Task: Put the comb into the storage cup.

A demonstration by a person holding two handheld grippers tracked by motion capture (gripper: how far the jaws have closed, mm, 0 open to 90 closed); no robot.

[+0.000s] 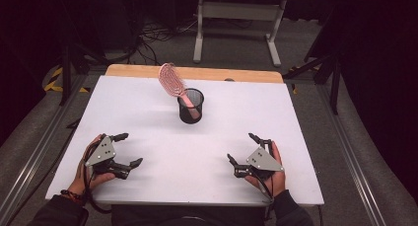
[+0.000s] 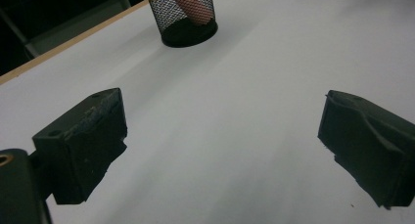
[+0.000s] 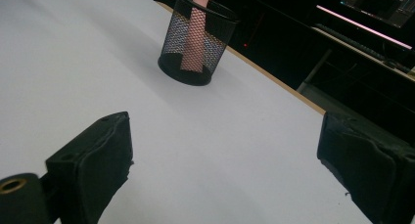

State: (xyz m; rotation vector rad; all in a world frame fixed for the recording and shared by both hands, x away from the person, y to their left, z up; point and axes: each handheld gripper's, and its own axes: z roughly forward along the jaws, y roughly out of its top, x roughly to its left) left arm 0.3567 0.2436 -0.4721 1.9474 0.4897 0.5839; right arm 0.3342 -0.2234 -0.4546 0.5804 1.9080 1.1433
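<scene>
Your left gripper (image 1: 121,149) has its jaws spread wide with nothing between them, resting at the near left of the white table (image 1: 148,107), and your right gripper (image 1: 242,148) is the same deal at the near right: wide apart, holding nothing. Both sit well apart from the black mesh cup (image 1: 190,107), which stands upright around the middle of the table, a bit toward the far side. Inside it is the pink hairbrush (image 1: 173,83), handle down in the cup, head sticking out the top. Its long axis tilts up and toward the far left.
</scene>
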